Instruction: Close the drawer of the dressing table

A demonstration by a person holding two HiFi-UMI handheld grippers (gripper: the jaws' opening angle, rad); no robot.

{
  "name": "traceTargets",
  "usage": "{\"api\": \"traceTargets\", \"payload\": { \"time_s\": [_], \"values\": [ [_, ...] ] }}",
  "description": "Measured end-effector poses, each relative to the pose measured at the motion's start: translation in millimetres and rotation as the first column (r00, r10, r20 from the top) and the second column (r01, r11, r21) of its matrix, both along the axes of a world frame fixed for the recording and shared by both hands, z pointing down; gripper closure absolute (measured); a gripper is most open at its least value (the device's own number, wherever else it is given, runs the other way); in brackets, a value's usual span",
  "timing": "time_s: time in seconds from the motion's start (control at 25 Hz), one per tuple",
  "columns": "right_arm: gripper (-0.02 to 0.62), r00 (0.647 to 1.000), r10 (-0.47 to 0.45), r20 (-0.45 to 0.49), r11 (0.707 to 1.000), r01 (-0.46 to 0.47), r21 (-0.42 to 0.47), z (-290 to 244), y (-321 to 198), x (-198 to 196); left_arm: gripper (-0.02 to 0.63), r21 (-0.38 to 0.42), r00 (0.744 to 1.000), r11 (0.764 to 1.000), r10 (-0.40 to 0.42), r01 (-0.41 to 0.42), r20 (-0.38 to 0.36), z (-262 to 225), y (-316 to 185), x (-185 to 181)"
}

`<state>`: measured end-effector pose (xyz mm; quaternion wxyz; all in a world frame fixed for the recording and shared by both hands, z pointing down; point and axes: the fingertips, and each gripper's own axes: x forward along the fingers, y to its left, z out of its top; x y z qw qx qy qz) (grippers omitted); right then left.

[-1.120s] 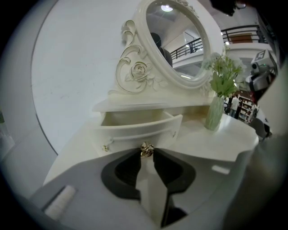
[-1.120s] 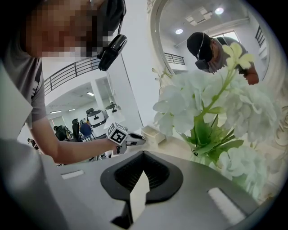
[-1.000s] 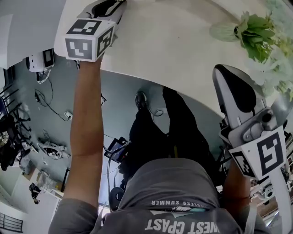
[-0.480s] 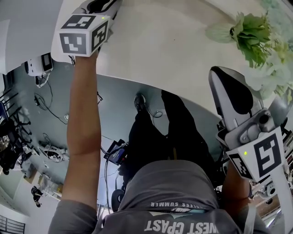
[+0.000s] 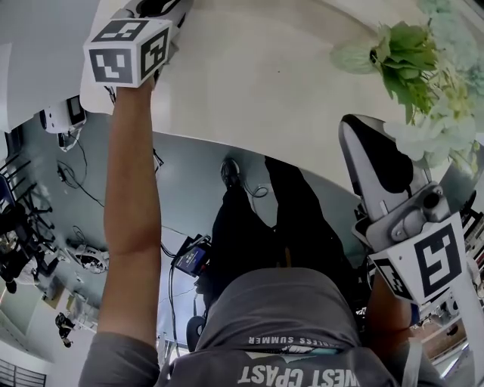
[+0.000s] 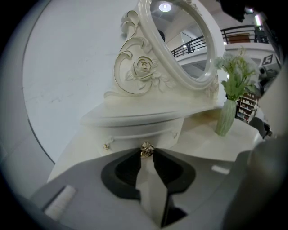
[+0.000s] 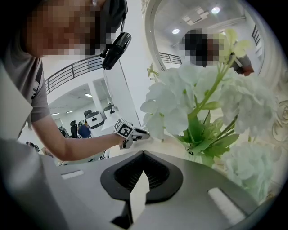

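Note:
The white dressing table (image 5: 257,83) has a curved small drawer (image 6: 130,134) under its mirror shelf, and the drawer front sits about flush with the case. My left gripper (image 6: 146,153) reaches over the tabletop to the drawer's gold rose knob (image 6: 146,148), which sits pinched between its two fingertips. In the head view the left gripper (image 5: 160,7) is at the top edge, its tips cut off. My right gripper (image 5: 363,128) hovers at the table's right side in front of the flowers. Its jaws meet with nothing between them, as the right gripper view (image 7: 143,156) also shows.
A green vase with white flowers (image 6: 226,116) stands on the tabletop at the right, close to the right gripper (image 7: 202,112). An oval mirror (image 6: 180,40) in a carved frame rises behind the drawer. A second small gold knob (image 6: 106,146) sits left of the gripped one.
My left gripper and forearm have moved farther over the tabletop, toward the top of the head view. The right gripper has kept its place.

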<state>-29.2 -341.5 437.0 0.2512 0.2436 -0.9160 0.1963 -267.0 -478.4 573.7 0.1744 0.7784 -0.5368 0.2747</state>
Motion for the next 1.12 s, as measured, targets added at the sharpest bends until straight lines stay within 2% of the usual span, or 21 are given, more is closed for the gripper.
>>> {"api": "traceTargets", "payload": {
  "time_s": [0.24,0.96,1.12],
  "values": [
    [0.594,1.0,0.007,0.007,1.0,-0.007,0.003,-3,-3,5,0.517,-0.012,1.0,1.0,0.021,-0.021,0.015,-3,-17,3],
    [0.594,1.0,0.007,0.018,0.999,-0.008,0.042,-28,0,5,0.512,-0.05,1.0,0.999,0.017,-0.016,0.01,-6,-14,2],
    [0.594,1.0,0.003,0.025,0.998,-0.005,0.058,-38,3,5,0.489,-0.073,1.0,0.997,0.013,-0.013,-0.001,-11,-5,2]
  ]
}}
